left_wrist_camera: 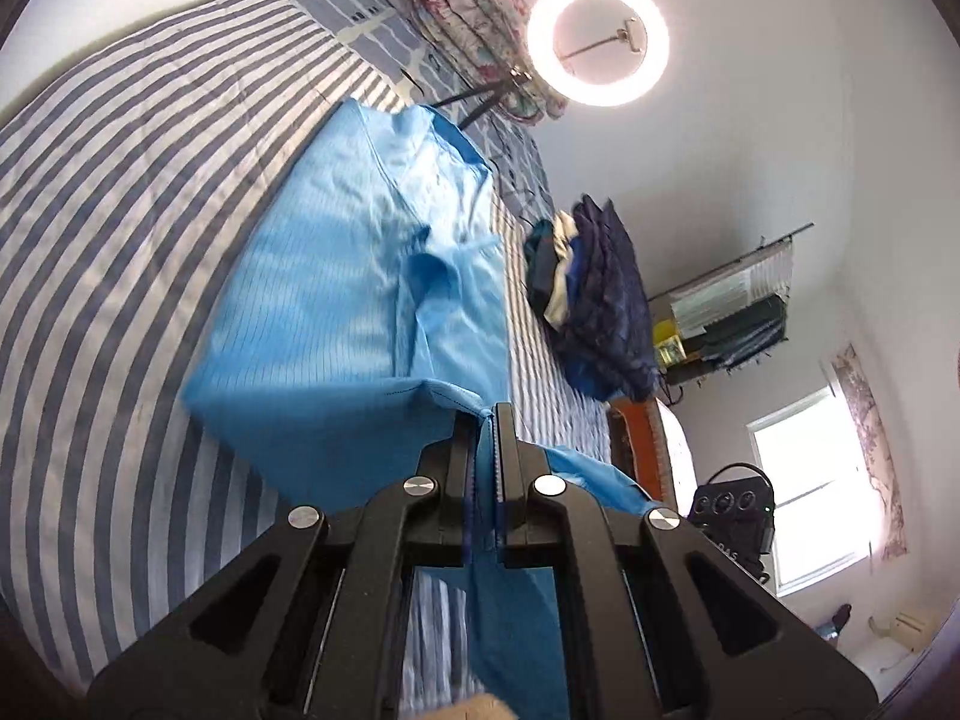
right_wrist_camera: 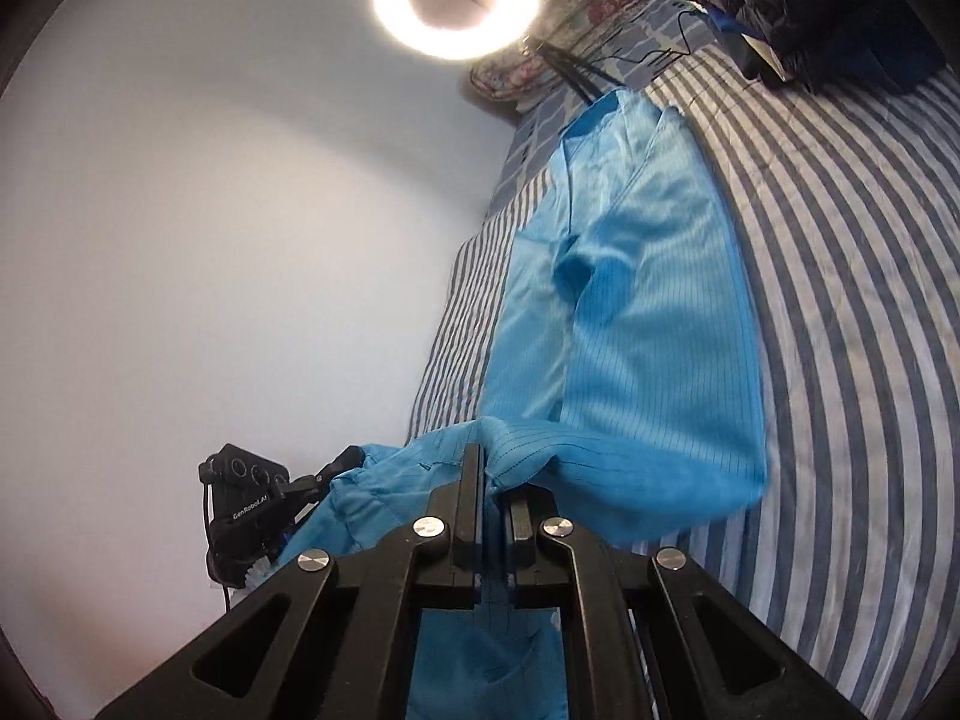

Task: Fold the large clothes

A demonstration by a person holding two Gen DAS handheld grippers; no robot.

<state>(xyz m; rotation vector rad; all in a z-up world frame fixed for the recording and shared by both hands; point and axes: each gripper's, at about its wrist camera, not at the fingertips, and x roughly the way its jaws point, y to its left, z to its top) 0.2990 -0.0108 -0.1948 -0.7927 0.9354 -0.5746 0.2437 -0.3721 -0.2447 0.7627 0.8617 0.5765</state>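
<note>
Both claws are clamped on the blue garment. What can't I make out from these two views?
- Left claw: hem of the light-blue pinstriped garment pinched; fabric below hidden by the claw body.
- Right claw: likewise.
- Dark folded clothes pile: items indistinct; cut off in the right view.

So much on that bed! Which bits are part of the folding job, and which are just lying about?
Part of the job:
- blue garment, spread on the striped bedsheet
- left tongs and right tongs, both pinching its hem

Just lying about:
- dark clothes pile
- floral quilt roll
- ring light
</note>
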